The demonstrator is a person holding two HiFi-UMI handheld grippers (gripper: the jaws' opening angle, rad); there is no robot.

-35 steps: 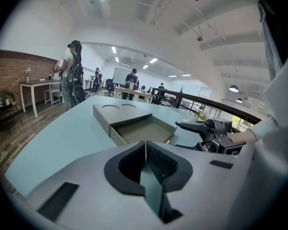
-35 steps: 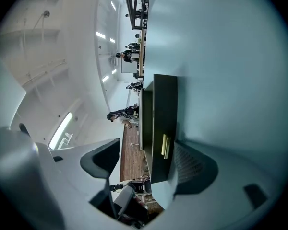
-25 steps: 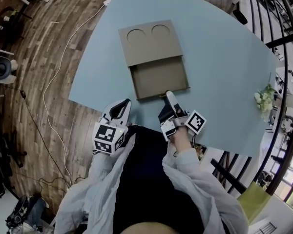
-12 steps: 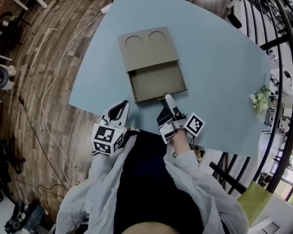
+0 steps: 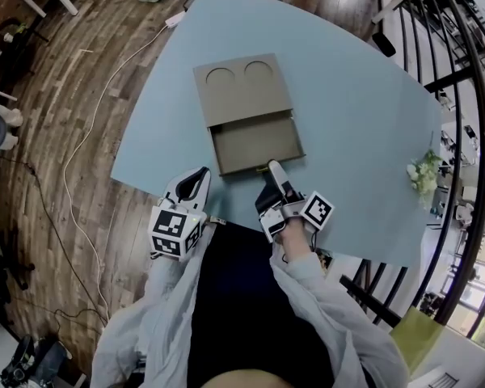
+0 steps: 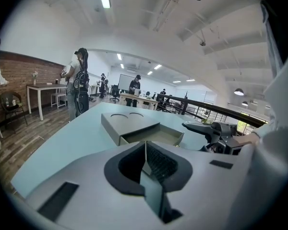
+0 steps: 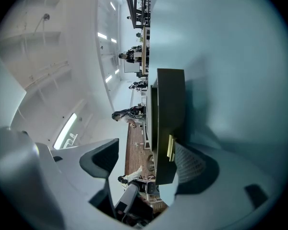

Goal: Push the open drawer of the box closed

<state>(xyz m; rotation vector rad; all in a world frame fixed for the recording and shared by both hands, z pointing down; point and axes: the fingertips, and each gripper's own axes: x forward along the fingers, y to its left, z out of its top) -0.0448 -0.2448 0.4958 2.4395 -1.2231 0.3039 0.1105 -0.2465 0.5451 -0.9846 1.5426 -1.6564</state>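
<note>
A flat brown box (image 5: 242, 87) with two round recesses in its lid lies on the light-blue table (image 5: 347, 111). Its drawer (image 5: 255, 142) stands pulled out toward me. My right gripper (image 5: 273, 172), turned on its side, is at the drawer's front by the brass handle (image 7: 171, 147). In the right gripper view its jaws (image 7: 149, 157) stand wide apart, with the drawer front (image 7: 163, 128) close before the right pad (image 7: 194, 164). My left gripper (image 5: 196, 181) hovers over the table's near edge, left of the drawer, jaws together (image 6: 145, 152) and holding nothing.
The table's near edge (image 5: 170, 180) runs just under both grippers. A small bunch of flowers (image 5: 424, 172) sits at the table's right rim beside a black railing (image 5: 469, 95). A white cable (image 5: 105, 95) trails on the wooden floor. People stand at desks far behind (image 6: 80, 80).
The drawer shows slightly shorter than a second ago, with my right gripper still at its front. My left gripper has kept its place.
</note>
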